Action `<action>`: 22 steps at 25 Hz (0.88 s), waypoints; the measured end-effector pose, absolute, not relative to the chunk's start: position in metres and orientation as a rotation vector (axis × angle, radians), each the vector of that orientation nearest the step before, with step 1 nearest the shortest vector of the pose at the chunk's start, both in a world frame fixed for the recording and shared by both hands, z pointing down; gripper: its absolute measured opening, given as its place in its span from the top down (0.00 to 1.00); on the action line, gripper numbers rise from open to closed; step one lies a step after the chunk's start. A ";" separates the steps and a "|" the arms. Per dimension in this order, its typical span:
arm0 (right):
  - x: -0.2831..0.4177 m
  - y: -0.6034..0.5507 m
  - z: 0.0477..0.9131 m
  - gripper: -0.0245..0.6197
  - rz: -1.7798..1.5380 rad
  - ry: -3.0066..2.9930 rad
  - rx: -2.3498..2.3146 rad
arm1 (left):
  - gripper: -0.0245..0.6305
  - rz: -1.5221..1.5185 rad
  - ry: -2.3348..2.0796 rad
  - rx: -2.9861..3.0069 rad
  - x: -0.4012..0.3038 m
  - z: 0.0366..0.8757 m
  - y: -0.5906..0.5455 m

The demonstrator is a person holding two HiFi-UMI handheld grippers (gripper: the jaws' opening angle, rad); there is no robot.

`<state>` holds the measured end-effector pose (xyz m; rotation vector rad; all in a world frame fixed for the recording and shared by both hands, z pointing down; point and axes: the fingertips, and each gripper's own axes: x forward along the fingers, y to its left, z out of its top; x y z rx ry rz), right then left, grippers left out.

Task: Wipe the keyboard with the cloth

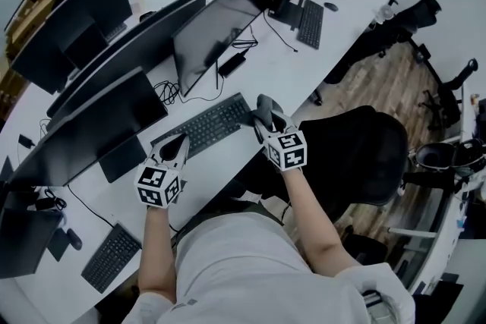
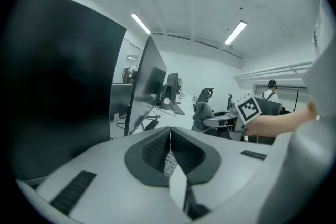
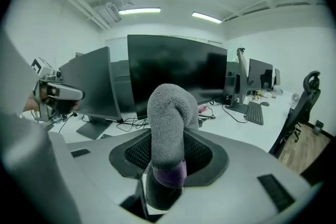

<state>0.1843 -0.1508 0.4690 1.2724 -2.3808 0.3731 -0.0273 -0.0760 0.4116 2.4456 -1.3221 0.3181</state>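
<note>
A black keyboard [image 1: 203, 124] lies on the white curved desk [image 1: 304, 64] in front of the dark monitors. My right gripper [image 1: 265, 120] hangs over the keyboard's right end, shut on a grey cloth [image 1: 267, 111]. In the right gripper view the cloth [image 3: 168, 134] bulges up out of the jaws, with a purple edge low down. My left gripper [image 1: 174, 149] sits at the keyboard's near left end, shut with nothing in it. In the left gripper view its black pads [image 2: 185, 153] meet in a thin line, and the right gripper's marker cube [image 2: 248, 108] shows beyond.
Several dark monitors [image 1: 220, 19] stand in a row behind the keyboard, with cables [image 1: 168, 91] trailing on the desk. A second keyboard [image 1: 112, 256] lies near left, a third [image 1: 311, 21] far right. A black office chair [image 1: 357, 155] stands right of me.
</note>
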 end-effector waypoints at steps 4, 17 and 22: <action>0.175 -0.134 0.439 0.72 0.342 -2.435 1.292 | 0.96 0.248 -1.300 2.491 -0.027 0.394 -0.077; 0.153 -0.067 0.368 0.72 0.207 -2.593 1.298 | 0.96 0.125 -1.238 2.628 -0.020 0.360 -0.058; 0.142 -0.045 0.356 0.72 0.190 -2.639 1.294 | 0.96 0.162 -1.228 2.660 -0.019 0.357 -0.045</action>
